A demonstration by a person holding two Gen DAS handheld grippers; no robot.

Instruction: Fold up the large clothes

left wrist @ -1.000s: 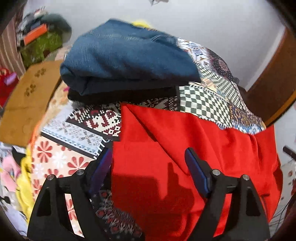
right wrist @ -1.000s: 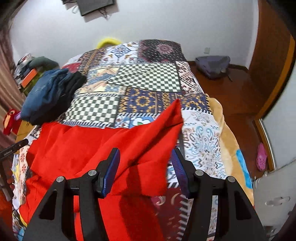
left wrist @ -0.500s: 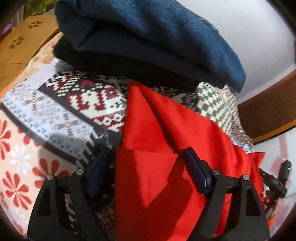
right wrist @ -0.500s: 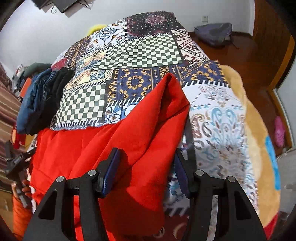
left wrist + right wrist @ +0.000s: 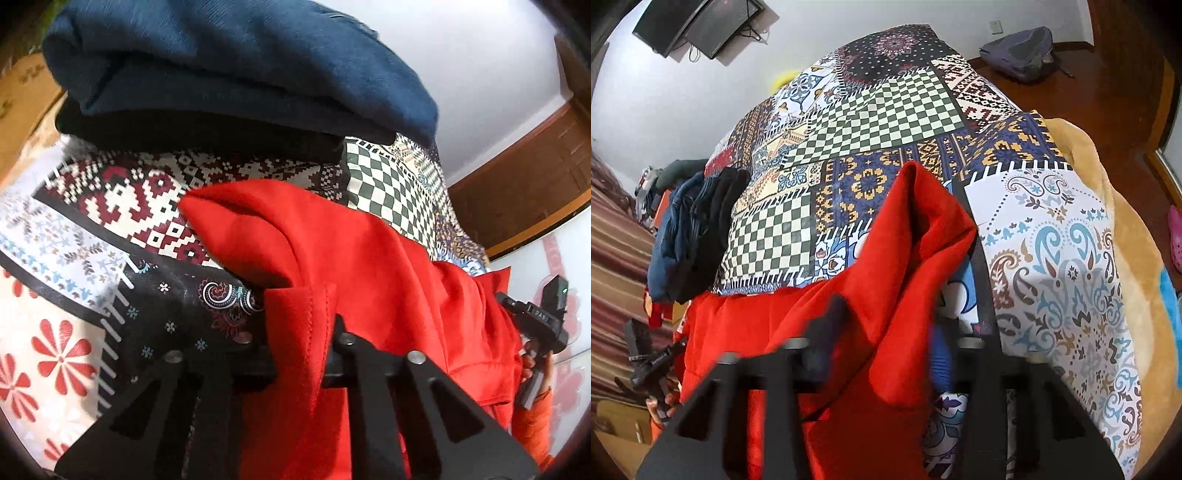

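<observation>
A large red garment (image 5: 351, 258) lies bunched on a patchwork bedspread (image 5: 122, 206). My left gripper (image 5: 299, 332) is shut on its stitched edge at the near left corner. In the right wrist view the same red garment (image 5: 879, 266) rises in a peak over the bedspread (image 5: 1052, 258). My right gripper (image 5: 882, 332) has its jaws closed in on a fold of the garment, the fingertips blurred and partly hidden by cloth. Each gripper shows at the edge of the other's view: the right one (image 5: 535, 321) and the left one (image 5: 650, 362).
A folded stack of blue jeans (image 5: 221, 62) over a black garment (image 5: 184, 133) sits just beyond the red cloth and at the bed's left edge (image 5: 690, 229). A grey bag (image 5: 1019, 51) lies on the wooden floor, a monitor (image 5: 698, 22) hangs on the wall.
Both grippers have gone from open around the red cloth to closed on it. The left gripper moved closer to the stack of jeans; the cloth is now bunched and lifted.
</observation>
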